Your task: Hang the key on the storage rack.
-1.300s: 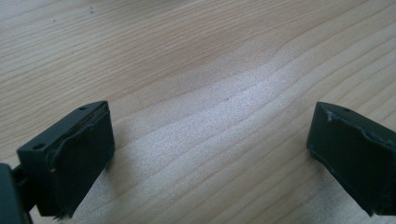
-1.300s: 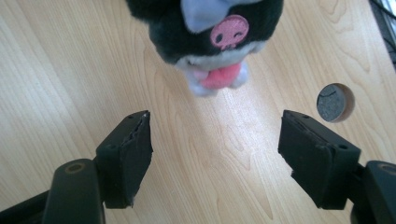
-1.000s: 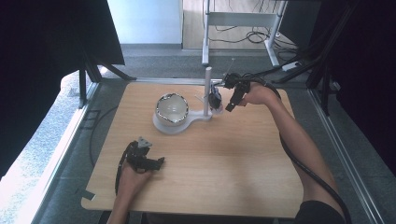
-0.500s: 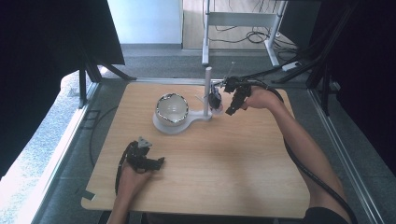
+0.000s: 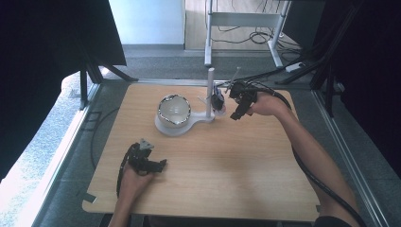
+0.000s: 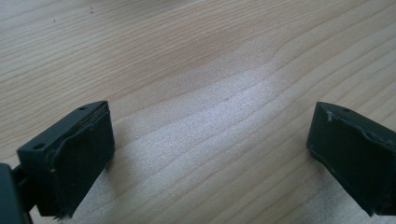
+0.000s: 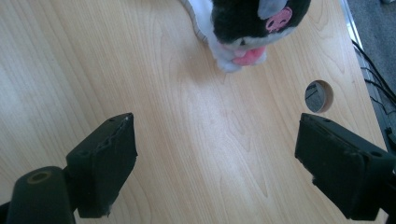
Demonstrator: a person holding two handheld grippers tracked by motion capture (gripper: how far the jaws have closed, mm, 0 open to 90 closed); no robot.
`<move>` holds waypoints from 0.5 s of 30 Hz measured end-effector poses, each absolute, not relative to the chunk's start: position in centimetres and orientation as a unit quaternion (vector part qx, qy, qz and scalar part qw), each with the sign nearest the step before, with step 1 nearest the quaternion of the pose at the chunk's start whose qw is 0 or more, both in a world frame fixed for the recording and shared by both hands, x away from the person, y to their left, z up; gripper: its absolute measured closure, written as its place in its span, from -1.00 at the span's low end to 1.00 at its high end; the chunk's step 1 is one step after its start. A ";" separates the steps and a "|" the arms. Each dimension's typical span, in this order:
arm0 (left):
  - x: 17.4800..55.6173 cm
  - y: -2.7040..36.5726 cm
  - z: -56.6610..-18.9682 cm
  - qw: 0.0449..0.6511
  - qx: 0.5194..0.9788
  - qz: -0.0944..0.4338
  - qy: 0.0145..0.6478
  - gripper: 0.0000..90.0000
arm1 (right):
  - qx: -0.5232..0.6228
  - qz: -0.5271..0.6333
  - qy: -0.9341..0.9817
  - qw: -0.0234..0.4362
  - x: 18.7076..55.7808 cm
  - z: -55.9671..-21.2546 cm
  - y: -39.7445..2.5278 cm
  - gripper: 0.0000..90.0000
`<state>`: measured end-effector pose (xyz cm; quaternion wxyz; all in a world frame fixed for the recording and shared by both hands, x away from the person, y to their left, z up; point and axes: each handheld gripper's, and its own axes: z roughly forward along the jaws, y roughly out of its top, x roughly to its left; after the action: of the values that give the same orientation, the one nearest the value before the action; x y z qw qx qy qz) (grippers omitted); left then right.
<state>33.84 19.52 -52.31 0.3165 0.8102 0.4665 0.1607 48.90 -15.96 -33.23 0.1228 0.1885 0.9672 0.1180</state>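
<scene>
A small black and white plush toy [image 5: 218, 100] with a pink skull mark [image 7: 252, 23] sits beside the white upright post [image 5: 211, 92] of a white stand [image 5: 182, 126]. The stand's round base carries a bowl [image 5: 173, 109]. My right gripper [image 5: 238, 109] hovers just right of the toy, open, with nothing between its jaws [image 7: 212, 135]. The toy lies beyond its fingertips. Near the table's front left, my left gripper [image 5: 158, 164] rests low over bare wood, open and holding nothing [image 6: 210, 126].
The wooden table [image 5: 227, 179] has a round cable hole [image 7: 319, 96] near the right gripper. Black cables [image 5: 307, 165] trail from the right gripper along the person's forearm. A white metal frame [image 5: 246, 19] stands on the floor behind the table.
The right hand and its gripper have shifted slightly toward the near side beside the toy. The left gripper has not moved.
</scene>
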 end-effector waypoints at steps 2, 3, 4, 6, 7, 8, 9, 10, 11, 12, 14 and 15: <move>33.8 19.5 -52.3 0.316 0.810 0.161 0.467 -0.98 | 0.183 0.122 0.968 0.123 48.7 -33.3 -16.2 -0.71; 33.8 19.5 -52.3 0.316 0.810 0.161 0.467 -0.98 | 0.185 0.123 0.967 0.123 48.5 -33.3 -16.3 -0.71; 33.8 19.5 -52.3 0.317 0.810 0.161 0.467 -0.98 | 0.182 0.123 0.967 0.125 48.3 -33.3 -16.4 -0.71; 33.8 19.5 -52.3 0.316 0.810 0.161 0.466 -0.98 | 0.185 0.123 0.966 0.129 48.0 -33.4 -16.6 -0.71; 33.8 19.5 -52.3 0.317 0.810 0.161 0.467 -0.98 | 0.186 0.124 0.966 0.128 47.8 -33.4 -16.7 -0.71; 33.8 19.5 -52.3 0.316 0.810 0.161 0.467 -0.98 | 0.186 0.126 0.966 0.127 47.7 -33.5 -16.9 -0.71; 33.8 19.5 -52.3 0.316 0.810 0.161 0.467 -0.98 | 0.184 0.127 0.966 0.128 47.5 -33.5 -17.1 -0.71; 33.8 19.5 -52.3 0.316 0.810 0.161 0.466 -0.98 | 0.187 0.128 0.965 0.130 47.4 -33.5 -17.2 -0.71; 33.8 19.5 -52.3 0.316 0.810 0.161 0.467 -0.98 | 0.189 0.129 0.965 0.130 47.2 -33.6 -17.4 -0.71; 33.8 19.5 -52.3 0.316 0.810 0.161 0.466 -0.98 | 0.189 0.132 0.964 0.131 47.1 -33.6 -17.6 -0.71; 33.8 19.5 -52.3 0.316 0.810 0.161 0.466 -0.98 | 0.194 0.134 0.963 0.131 46.8 -33.6 -18.0 -0.71; 33.8 19.5 -52.3 0.316 0.810 0.161 0.467 -0.98 | 0.196 0.133 0.962 0.134 46.7 -33.6 -18.2 -0.71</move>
<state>33.84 19.53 -52.30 0.3165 0.8102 0.4665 0.1606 46.71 -18.19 -33.63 0.1336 0.1958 0.9624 0.1328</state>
